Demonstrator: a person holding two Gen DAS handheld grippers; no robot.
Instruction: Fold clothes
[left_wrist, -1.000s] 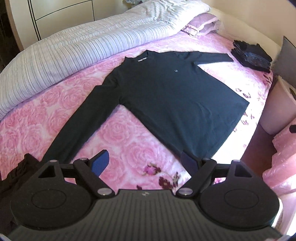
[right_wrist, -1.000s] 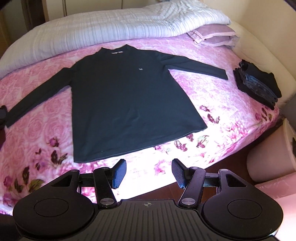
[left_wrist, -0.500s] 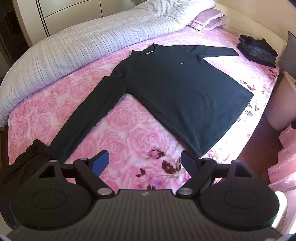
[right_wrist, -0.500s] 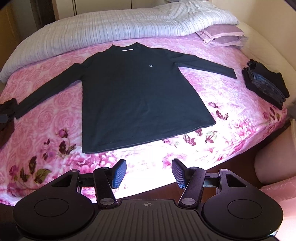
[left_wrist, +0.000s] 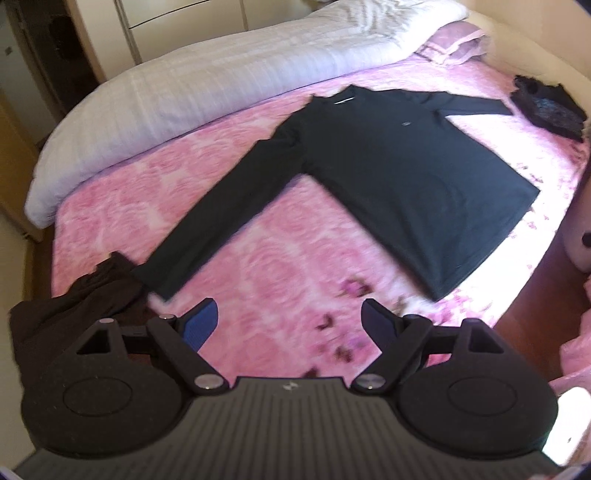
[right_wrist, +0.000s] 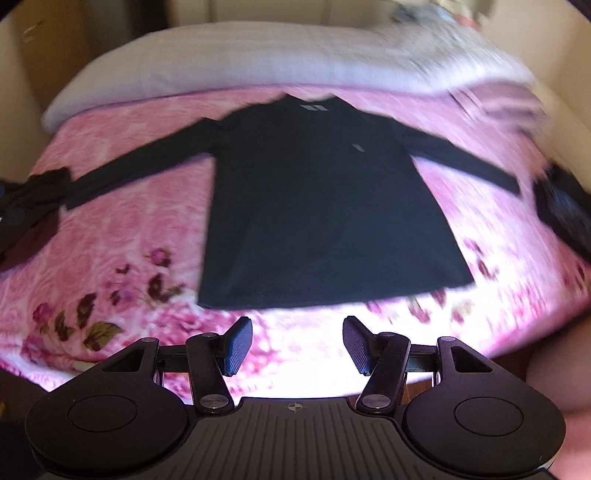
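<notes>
Below both cameras, a black long-sleeved shirt (right_wrist: 325, 221) lies spread flat, front up, on a bed covered with a pink rose-patterned bedspread (right_wrist: 122, 236). Its sleeves stretch out to either side and its hem faces the near edge of the bed. The left gripper (left_wrist: 290, 325) hovers above the bedspread near the cuff of one sleeve, its jaws standing wide apart with nothing between them. The right gripper (right_wrist: 297, 345) hovers just past the shirt's hem, jaws also apart and empty. A crumpled dark garment (left_wrist: 74, 306) sits at the bed's edge, touching or just beside that sleeve cuff. A pile of folded dark clothes (left_wrist: 546, 107) rests near the other sleeve's end. A rolled pale striped duvet (left_wrist: 221, 81) runs along the far side of the bed, with a pink pillow (left_wrist: 450, 40) at one end. Both views are slightly blurred.
</notes>
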